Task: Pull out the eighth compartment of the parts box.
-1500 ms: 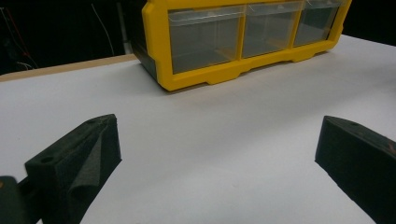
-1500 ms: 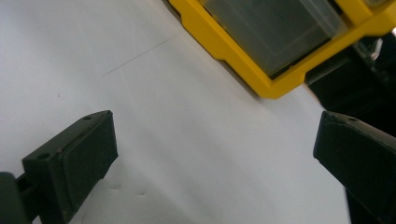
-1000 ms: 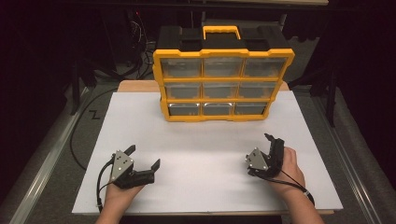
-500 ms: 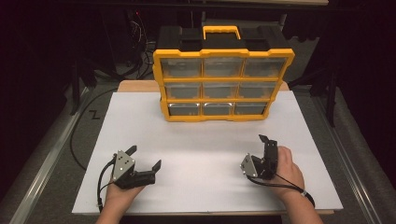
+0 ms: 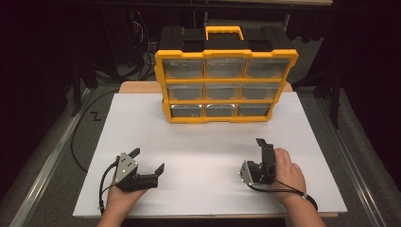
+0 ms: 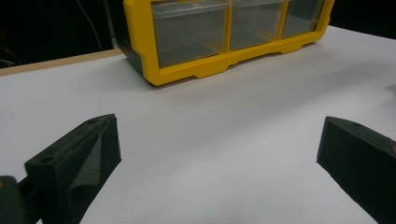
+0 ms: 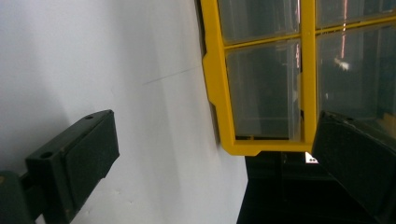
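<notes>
covering most of the table is a big white board, laid flat, with a strip of bare wood seen at its far edge. a grey floor with a metal rail is seen to the left, and a black cable is looped across that floor beside the board.

next in size, a yellow and black drawer organizer is stood upright at the far middle of the board, face turned toward the person. nine clear drawers are set in it, three rows of three, and a yellow carry handle is seen on top. dark gear and wires are bunched behind it, too dim to be made out.

nothing is found on the board between the organizer and the hands, so the open white stretch is left unblocked.

the left gripper is held low at the near left, its jaws spread wide with nothing between them; in the left gripper view only white board and the organizer's bottom corner are framed between the jaws. the right gripper is held at the near right, rolled on its side, well apart from the organizer. its jaws are also spread wide and empty in the right gripper view, where the organizer is seen turned sideways.
</notes>
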`<state>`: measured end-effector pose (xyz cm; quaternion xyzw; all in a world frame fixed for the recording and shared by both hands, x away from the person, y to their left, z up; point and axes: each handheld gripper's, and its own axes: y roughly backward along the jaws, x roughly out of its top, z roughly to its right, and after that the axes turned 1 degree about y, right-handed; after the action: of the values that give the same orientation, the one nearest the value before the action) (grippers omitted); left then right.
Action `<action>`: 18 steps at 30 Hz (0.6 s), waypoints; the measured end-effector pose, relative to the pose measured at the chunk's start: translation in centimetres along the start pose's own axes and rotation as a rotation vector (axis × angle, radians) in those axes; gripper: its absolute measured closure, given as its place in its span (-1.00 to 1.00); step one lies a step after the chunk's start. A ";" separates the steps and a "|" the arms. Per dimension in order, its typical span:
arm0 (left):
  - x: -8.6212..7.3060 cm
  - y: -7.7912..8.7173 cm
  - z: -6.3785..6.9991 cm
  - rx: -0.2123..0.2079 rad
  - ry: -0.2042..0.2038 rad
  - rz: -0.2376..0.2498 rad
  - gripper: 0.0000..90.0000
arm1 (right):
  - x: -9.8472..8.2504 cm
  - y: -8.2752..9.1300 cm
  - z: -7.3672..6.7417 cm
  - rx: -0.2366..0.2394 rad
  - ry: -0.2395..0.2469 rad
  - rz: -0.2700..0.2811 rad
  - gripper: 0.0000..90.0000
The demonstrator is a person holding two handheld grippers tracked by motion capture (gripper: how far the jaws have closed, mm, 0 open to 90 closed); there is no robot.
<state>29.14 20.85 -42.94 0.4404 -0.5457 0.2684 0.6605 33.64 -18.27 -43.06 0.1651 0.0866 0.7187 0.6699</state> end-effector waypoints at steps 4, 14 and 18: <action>0.0 0.0 -0.1 -0.003 0.008 0.006 -0.99 | 0.6 0.3 -0.2 -0.018 0.025 0.015 -0.77; 0.1 0.0 -0.2 -0.004 0.012 0.007 -0.99 | 2.1 0.1 -0.6 -0.073 0.041 0.036 -0.46; 0.0 -0.1 -0.1 -0.002 -0.002 0.010 -0.99 | 2.7 -0.2 -0.7 -0.100 0.042 0.045 -0.28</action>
<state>29.31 20.89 -42.93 0.4374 -0.5489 0.2707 0.6589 33.47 -15.52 -43.49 0.1182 0.0606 0.7403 0.6590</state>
